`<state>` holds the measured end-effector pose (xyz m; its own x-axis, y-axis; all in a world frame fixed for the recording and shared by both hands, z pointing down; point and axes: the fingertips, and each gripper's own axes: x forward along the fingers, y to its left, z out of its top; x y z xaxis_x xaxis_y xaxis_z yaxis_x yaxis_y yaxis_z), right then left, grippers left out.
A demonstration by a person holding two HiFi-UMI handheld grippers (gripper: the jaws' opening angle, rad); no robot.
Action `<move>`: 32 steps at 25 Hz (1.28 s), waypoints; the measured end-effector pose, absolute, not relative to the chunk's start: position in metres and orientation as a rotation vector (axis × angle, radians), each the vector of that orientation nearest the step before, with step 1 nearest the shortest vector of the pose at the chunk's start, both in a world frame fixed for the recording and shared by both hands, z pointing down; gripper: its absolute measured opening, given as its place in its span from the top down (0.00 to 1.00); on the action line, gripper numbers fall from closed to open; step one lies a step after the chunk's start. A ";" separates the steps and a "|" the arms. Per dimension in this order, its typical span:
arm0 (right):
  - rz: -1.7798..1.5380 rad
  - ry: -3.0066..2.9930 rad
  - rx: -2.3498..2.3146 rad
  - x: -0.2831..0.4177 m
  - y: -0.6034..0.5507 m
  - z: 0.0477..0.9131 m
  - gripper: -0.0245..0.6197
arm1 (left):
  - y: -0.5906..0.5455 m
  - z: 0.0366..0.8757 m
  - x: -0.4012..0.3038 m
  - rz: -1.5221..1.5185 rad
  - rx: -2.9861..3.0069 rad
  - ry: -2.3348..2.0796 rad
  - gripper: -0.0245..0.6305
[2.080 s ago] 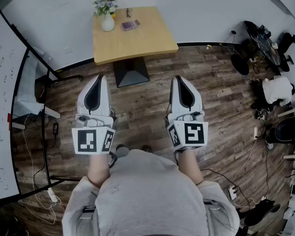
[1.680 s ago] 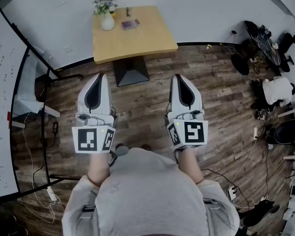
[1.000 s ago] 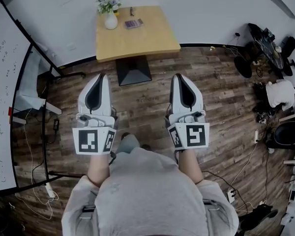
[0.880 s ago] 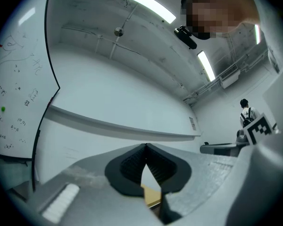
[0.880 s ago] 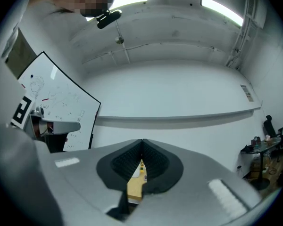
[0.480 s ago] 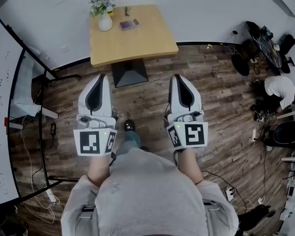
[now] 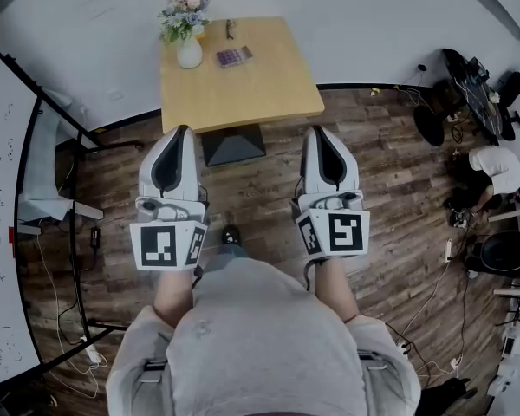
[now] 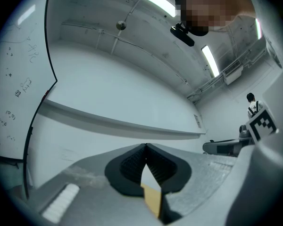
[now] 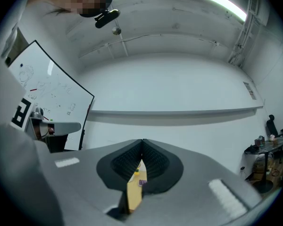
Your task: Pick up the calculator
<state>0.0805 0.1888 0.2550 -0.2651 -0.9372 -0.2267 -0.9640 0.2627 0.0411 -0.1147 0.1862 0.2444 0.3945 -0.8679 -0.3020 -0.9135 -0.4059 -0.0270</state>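
Left gripper [image 7: 180, 133] and right gripper [image 7: 321, 133] are clenched empty; calculator [image 7: 232, 56] lies well ahead on wooden table [image 7: 269, 89], above plank floor [image 7: 260, 189].

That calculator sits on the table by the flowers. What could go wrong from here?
The vase of flowers stands close beside the calculator, so a careless reach might tip it. The left gripper and right gripper are both shut; unless one opens first, it may just shove the calculator across the table.
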 end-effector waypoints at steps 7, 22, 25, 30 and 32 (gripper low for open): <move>0.267 2.371 -1.802 0.071 0.142 0.253 0.96 | 0.134 0.245 -0.124 0.381 -2.479 1.603 0.96; 0.275 2.343 -1.816 0.057 0.082 0.248 0.96 | 0.072 0.246 -0.136 0.370 -2.516 1.565 0.96; 0.282 2.343 -1.809 0.047 0.073 0.247 0.96 | 0.063 0.244 -0.146 0.371 -2.508 1.570 0.95; 0.283 2.347 -1.811 0.035 0.060 0.250 0.96 | 0.049 0.246 -0.158 0.364 -2.510 1.578 0.95; 0.281 2.348 -1.819 0.033 0.055 0.251 0.96 | 0.044 0.249 -0.160 0.365 -2.516 1.580 0.95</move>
<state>0.0334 0.0552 0.2514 -0.2488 -0.9389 -0.2380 -0.9685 0.2436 0.0515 -0.1600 0.0441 0.2488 0.4159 -0.8646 -0.2820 -0.9006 -0.4346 0.0040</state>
